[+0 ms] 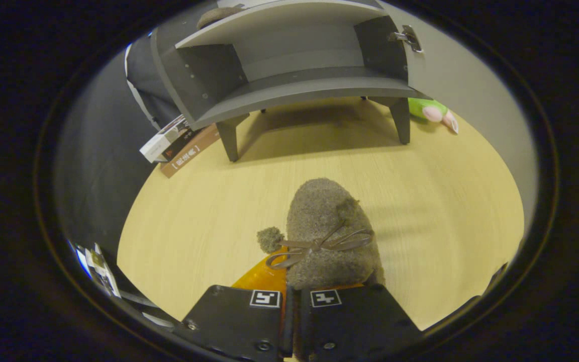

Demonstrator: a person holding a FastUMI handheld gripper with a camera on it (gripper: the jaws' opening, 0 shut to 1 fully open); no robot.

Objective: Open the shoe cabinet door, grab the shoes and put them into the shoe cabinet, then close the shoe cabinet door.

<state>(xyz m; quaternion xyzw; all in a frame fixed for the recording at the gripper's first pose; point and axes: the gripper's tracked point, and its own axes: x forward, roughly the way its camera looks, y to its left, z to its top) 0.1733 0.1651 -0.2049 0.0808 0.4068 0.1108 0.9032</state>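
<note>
A fuzzy grey-brown slipper (327,231) with a ribbon bow and small pom-poms hangs just ahead of my gripper (293,294), held above the wooden table. My fingers are closed together on its near edge. Beyond it stands the grey shoe cabinet (289,85) on short legs, its door (460,90) swung open to the right with a metal hinge (408,38) showing. The lower shelf (309,83) lies bare. Another fuzzy grey slipper (216,16) lies on the cabinet's upper level.
A stack of books (181,143) leans by the cabinet's left leg. A green and pink plush toy (432,111) lies behind the right leg, against the open door. Light wooden tabletop (420,201) stretches between me and the cabinet.
</note>
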